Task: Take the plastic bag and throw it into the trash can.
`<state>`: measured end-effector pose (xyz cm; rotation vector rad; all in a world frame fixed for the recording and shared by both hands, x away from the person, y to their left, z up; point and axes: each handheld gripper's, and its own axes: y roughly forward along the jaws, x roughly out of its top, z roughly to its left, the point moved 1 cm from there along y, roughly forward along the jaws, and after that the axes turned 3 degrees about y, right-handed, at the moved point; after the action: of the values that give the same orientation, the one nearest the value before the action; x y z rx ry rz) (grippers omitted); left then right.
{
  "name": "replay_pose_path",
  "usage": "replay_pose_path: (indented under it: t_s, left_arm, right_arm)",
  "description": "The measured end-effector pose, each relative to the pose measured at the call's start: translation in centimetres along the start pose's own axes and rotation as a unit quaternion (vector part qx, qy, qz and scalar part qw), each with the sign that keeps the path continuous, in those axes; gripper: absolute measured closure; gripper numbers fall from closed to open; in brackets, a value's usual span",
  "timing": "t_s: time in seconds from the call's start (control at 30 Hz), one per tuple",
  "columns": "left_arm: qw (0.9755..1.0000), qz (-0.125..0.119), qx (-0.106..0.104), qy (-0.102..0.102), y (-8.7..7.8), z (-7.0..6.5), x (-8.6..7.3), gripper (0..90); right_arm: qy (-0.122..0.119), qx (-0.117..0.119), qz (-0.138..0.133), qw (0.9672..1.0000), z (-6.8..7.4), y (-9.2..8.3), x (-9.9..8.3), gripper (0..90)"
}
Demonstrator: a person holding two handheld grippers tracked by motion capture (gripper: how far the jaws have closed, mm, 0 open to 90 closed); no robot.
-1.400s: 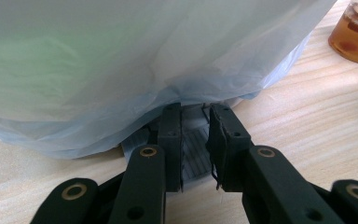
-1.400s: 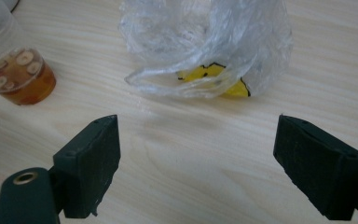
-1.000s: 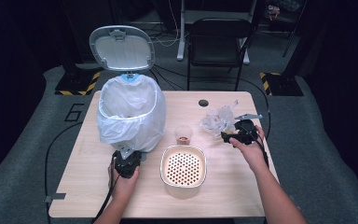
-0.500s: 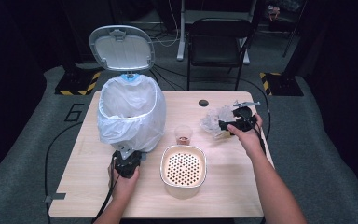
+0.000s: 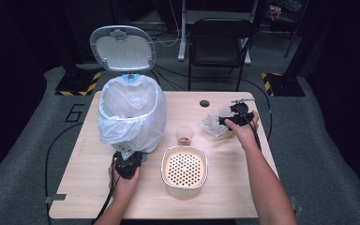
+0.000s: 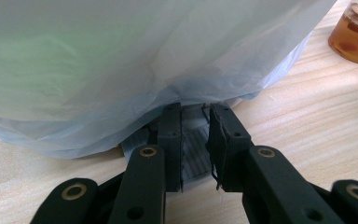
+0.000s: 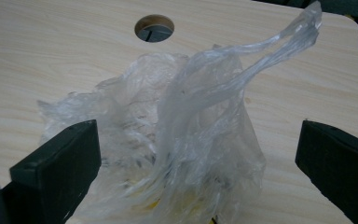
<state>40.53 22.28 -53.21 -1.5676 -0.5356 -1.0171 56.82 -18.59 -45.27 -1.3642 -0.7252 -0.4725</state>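
A white-lined pedal bin (image 5: pixel 130 115) stands on the table's left with its grey lid (image 5: pixel 123 47) up. My left gripper (image 5: pixel 127 161) lies at the bin's foot. In the left gripper view its jaws (image 6: pixel 195 140) are shut on the ribbed grey pedal (image 6: pixel 195 151) under the liner. A crumpled clear plastic bag (image 5: pixel 214 124) lies at the right. My right gripper (image 5: pixel 226 121) is over it. Its jaws have just been opening and stand wide on either side of the bag (image 7: pixel 168 154), apart from it.
A clear cup of brownish liquid (image 5: pixel 184 135) stands mid-table, and it shows at the upper right of the left gripper view (image 6: pixel 356 30). A cream perforated container (image 5: pixel 184 168) sits in front of it. A round hole (image 5: pixel 204 103) is in the tabletop. A black chair (image 5: pixel 220 42) stands behind.
My right hand has moved away from the front edge and a little left, up to the plastic bag, and its jaws have spread wider. The left hand has stayed at the bin.
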Motion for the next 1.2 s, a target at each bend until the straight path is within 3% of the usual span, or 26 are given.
replay_pose_path:
  t_s: [0.23,0.43,0.5,0.53,0.6,0.63,0.67,0.7,0.73,0.8,0.83,0.97,1.0,1.1,1.2]
  left_arm:
    - [1.0000,0.000,-0.001,-0.001,0.0,0.0,0.0,75.0]
    - [1.0000,0.000,0.000,-0.009,0.0,-0.1,0.0,75.0]
    - [1.0000,0.001,-0.001,0.001,0.0,0.0,0.0,75.0]
    - [1.0000,0.000,-0.001,-0.001,0.0,0.0,0.0,75.0]
    - [1.0000,0.000,-0.001,0.000,0.0,0.0,0.0,75.0]
    - [1.0000,0.000,-0.001,0.000,0.0,0.0,0.0,75.0]
    - [1.0000,0.001,0.000,-0.007,0.0,-0.1,0.0,75.0]
    - [1.0000,0.001,0.000,-0.007,0.0,-0.1,0.0,75.0]
    - [1.0000,0.002,-0.001,0.001,0.0,0.1,0.0,75.0]
    - [1.0000,0.001,-0.001,0.001,0.0,0.0,0.0,75.0]
    - [1.0000,0.001,0.000,-0.006,0.0,-0.1,0.0,75.0]
    - [1.0000,0.001,-0.001,0.001,0.0,0.0,0.0,75.0]
    - [1.0000,0.001,0.000,-0.008,0.0,-0.1,0.0,75.0]
    - [1.0000,0.001,-0.001,0.001,0.0,0.0,0.0,75.1]
    - [1.0000,0.001,-0.001,0.000,0.0,0.0,0.0,75.0]
  right_arm:
    - [0.006,-0.018,0.012,0.9997,-0.1,1.4,-0.5,2.5]
    - [0.008,-0.028,0.022,0.9993,-0.5,2.1,-1.2,13.7]
    - [0.004,-0.028,0.027,0.9992,-0.7,2.3,-1.5,17.0]
    - [0.012,-0.030,0.033,0.9990,-0.7,2.4,-1.6,22.3]
    - [0.004,-0.027,0.037,0.9990,-1.1,2.6,-1.8,35.4]
    - [0.004,-0.027,0.037,0.9990,-1.1,2.6,-1.8,35.4]
    - [0.008,-0.006,0.048,0.9988,-1.4,2.5,-2.0,56.2]
    - [0.008,-0.006,0.048,0.9988,-1.4,2.5,-2.0,56.2]
    - [0.000,0.001,0.046,0.9990,-1.5,2.2,-2.0,67.8]
    - [0.002,0.011,0.051,0.9986,-1.4,1.9,-2.0,73.3]
    - [-0.001,0.011,0.050,0.9987,-1.4,1.9,-2.0,74.6]
    - [0.009,0.029,0.053,0.9981,-1.4,1.4,-1.9,77.4]
    - [0.008,0.030,0.052,0.9982,-1.3,1.3,-1.9,77.9]
    - [-0.002,0.035,0.044,0.9984,-1.3,0.9,-1.8,79.8]
    - [0.007,0.042,0.040,0.9983,-1.3,0.3,-1.5,80.5]
